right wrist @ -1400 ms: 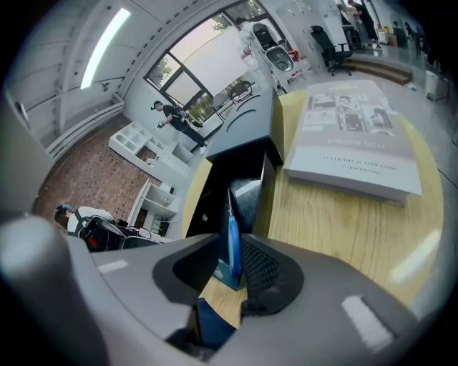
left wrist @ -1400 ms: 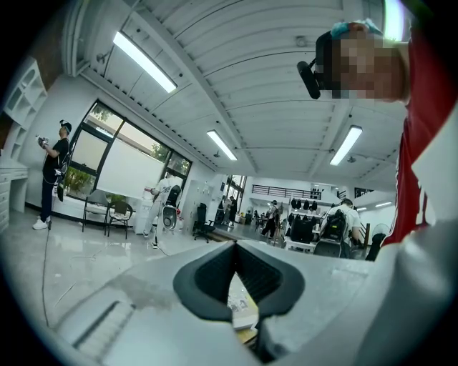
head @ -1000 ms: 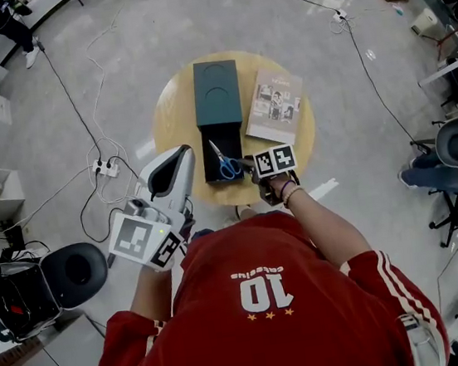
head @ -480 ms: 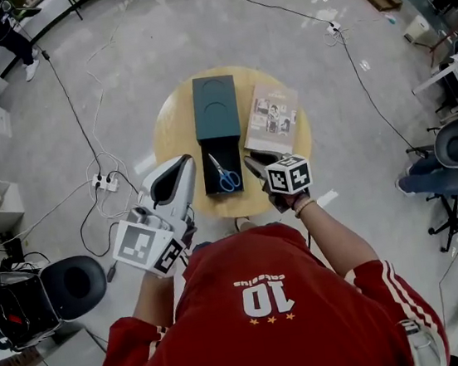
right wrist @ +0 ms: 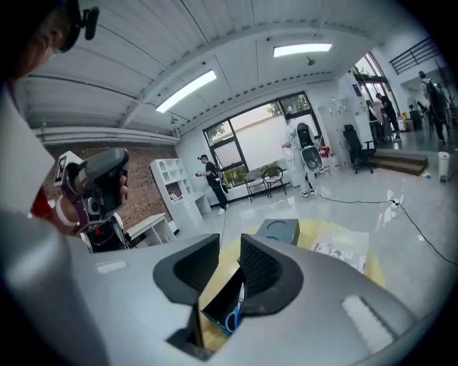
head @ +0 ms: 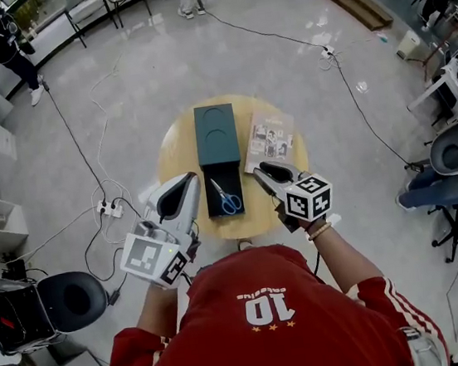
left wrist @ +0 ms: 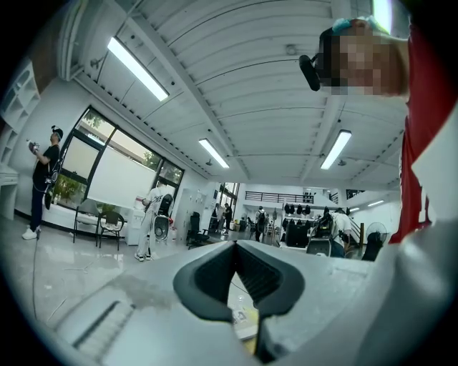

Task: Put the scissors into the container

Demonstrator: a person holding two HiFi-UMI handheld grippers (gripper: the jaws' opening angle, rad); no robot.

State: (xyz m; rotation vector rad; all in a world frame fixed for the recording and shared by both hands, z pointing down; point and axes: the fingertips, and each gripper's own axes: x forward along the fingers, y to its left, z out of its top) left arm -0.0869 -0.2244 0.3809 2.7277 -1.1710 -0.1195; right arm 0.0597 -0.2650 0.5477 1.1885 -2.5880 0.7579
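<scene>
Scissors (head: 228,196) lie in the container (head: 233,173), at its 6 o'clock end, on the table (head: 175,139) in your head view. The left gripper (head: 185,182) hangs at the table's 8 o'clock, the right gripper (head: 263,171) at 4. Left gripper view — your jaws meet at the tips, empty. Right gripper view — jaws apart, just been closing slightly, gripping nothing; the scissors show through the gap.

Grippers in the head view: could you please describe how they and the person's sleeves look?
The left gripper and the right gripper have pale grey wedge-shaped bodies with dark jaw pads. Each carries a cube of black-and-white square markers. The person wears a red jersey with white sleeve stripes.
</scene>
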